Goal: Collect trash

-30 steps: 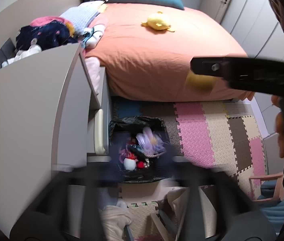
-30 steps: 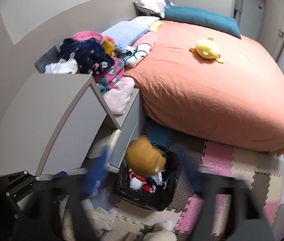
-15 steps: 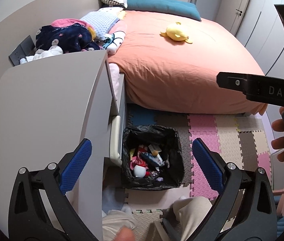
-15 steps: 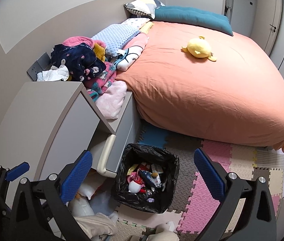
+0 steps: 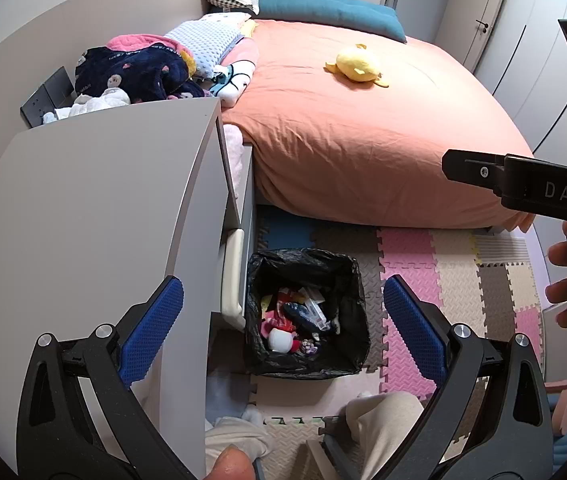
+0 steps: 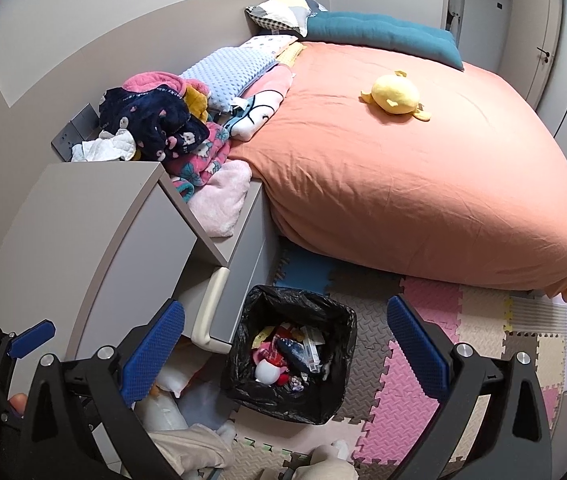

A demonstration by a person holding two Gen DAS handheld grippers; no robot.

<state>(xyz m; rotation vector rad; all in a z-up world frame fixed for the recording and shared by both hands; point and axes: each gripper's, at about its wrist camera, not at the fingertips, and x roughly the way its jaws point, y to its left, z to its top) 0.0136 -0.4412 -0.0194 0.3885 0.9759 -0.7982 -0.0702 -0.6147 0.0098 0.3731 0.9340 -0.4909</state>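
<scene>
bin [image 5: 303,312], left view: it stands upright on the floor mat beside the drawer unit [image 5: 95,216], mouth up, roughly square so no clear long axis, trash [image 5: 295,320] lying inside. left tongs [image 5: 283,320] hover above it, wide and empty. the drop looks done; next calls for finding another piece.

right view: bin [image 6: 295,352] stands below the right tongs [image 6: 285,344], also wide and empty. no loose trash is plain on bed [image 6: 403,160] or mat; i can't tell more.
</scene>
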